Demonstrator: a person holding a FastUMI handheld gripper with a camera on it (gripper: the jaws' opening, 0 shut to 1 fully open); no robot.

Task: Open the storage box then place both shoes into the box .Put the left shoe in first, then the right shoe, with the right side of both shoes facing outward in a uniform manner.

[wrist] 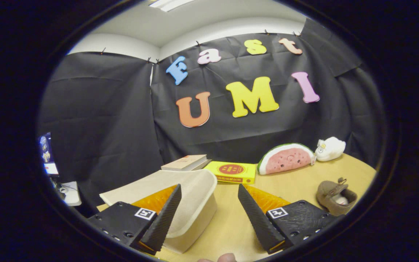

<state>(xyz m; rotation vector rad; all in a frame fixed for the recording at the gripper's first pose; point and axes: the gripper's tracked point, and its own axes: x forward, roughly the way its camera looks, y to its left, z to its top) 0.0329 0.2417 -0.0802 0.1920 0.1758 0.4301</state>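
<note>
Stretching across the lower part of the scene, the wooden tabletop [304, 178] is carrying everything here, with black cloth hanging as the booth's wall behind it and a pale ceiling showing above. On it, the cream storage box [195, 196] is sitting just ahead of the gripper's left finger, its lid looking closed or nearly so; the finger is overlapping its near corner, though whether it is touching cannot be told. The gripper [209, 214] is hovering low over the tabletop with its fingers spread wide apart, gripping nothing. Beyond the box, a pale book [186, 162] and a yellow box [233, 171] are lying side by side against the cloth, and a watermelon-slice plush [286, 158] is leaning next to a small white plush [329, 148]. A brown shoe [335, 198] is resting well off to the right of the right finger; a second shoe cannot be made out. A fingertip of the person [227, 257] is peeking in at the very bottom.

Judging from this, the box is not yet opened, so the lid is the step in hand. The risk is that the left finger could be shoving the light box sideways instead of catching the lid edge, sliding it toward the tabletop's near edge. Picking the visible shoe without checking whether it is the left one could also be breaking the required order.
</note>
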